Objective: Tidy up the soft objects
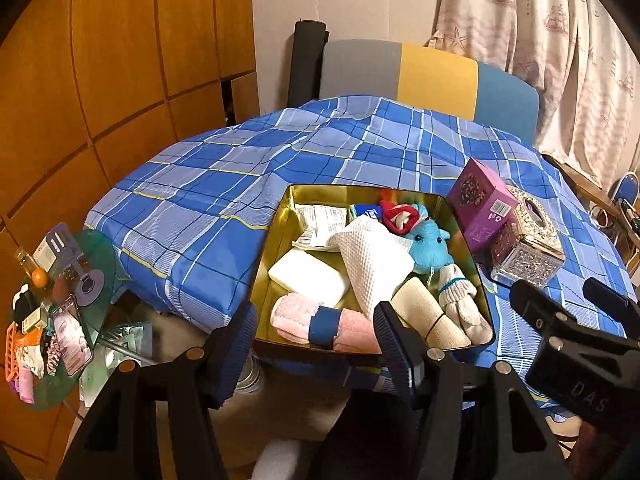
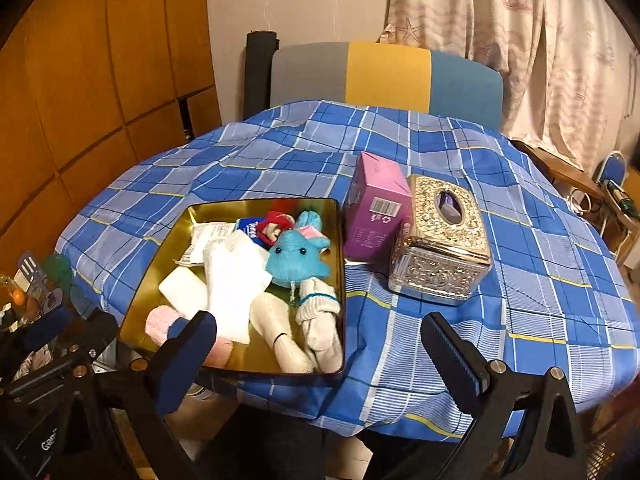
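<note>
Nearest, both sets of blue-padded fingers, left gripper and right gripper, stand open and empty above the near edge of the blue plaid-covered counter. The gold rectangular tin, near-left and overhanging that edge, already holds the soft objects, among them a turquoise plush toy and a white waffle cloth, so sorting looks nearly finished. Any next move means nudging the tin inward; open cloth lies far and near-right, while a purple carton and ornate silver tissue box crowd its right side.

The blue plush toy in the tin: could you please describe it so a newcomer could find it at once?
On the blue checked tablecloth sits an open gold tin full of soft things. Along its side nearest the purple box lies the blue plush toy, above a pair of white socks. It alone is bright turquoise, with black bead eyes.
</note>
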Action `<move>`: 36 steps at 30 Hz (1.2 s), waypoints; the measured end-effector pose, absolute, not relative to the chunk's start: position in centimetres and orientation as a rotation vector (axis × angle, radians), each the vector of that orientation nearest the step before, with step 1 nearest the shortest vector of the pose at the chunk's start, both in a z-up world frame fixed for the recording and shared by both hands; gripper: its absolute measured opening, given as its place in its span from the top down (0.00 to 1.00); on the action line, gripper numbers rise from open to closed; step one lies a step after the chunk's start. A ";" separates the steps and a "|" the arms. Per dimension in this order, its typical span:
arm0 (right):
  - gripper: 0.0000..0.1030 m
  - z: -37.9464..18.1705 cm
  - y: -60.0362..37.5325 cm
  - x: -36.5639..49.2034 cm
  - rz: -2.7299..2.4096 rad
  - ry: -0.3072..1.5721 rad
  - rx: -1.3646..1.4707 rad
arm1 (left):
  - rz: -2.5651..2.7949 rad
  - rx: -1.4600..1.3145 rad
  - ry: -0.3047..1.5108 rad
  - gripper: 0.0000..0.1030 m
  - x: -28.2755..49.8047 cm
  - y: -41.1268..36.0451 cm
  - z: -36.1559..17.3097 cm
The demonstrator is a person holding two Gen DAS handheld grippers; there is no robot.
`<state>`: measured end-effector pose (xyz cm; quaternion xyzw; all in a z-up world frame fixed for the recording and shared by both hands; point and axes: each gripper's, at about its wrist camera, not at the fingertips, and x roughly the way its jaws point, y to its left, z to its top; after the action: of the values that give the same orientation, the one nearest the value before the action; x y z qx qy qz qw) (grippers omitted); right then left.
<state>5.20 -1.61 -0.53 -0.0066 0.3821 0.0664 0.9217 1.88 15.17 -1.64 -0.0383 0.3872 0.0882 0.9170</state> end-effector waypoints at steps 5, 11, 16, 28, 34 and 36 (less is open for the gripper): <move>0.00 -0.7 -1.2 5.0 0.141 0.790 -0.020 | 0.190 -0.085 0.813 0.41 2.1 15.5 -2.0; 0.00 -0.3 -1.5 4.9 0.125 0.776 -0.012 | 0.192 -0.086 0.820 0.41 2.2 15.6 -2.1; 0.00 -0.2 -1.7 5.0 0.119 0.779 -0.005 | 0.186 -0.080 0.820 0.41 2.1 15.4 -2.1; 0.00 -0.5 -1.8 5.1 0.119 0.796 -0.006 | 0.187 -0.074 0.826 0.41 2.2 15.3 -2.3; 0.00 -0.6 -1.7 5.2 0.119 0.797 -0.005 | 0.186 -0.069 0.823 0.41 2.2 15.2 -2.3; 0.00 -0.6 -1.7 5.2 0.117 0.796 -0.004 | 0.189 -0.070 0.824 0.41 2.1 15.2 -2.3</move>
<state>5.16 -1.71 -0.57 -0.0022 0.3872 0.0567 0.9202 2.15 15.24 -2.28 -0.0338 0.3999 0.0917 0.9113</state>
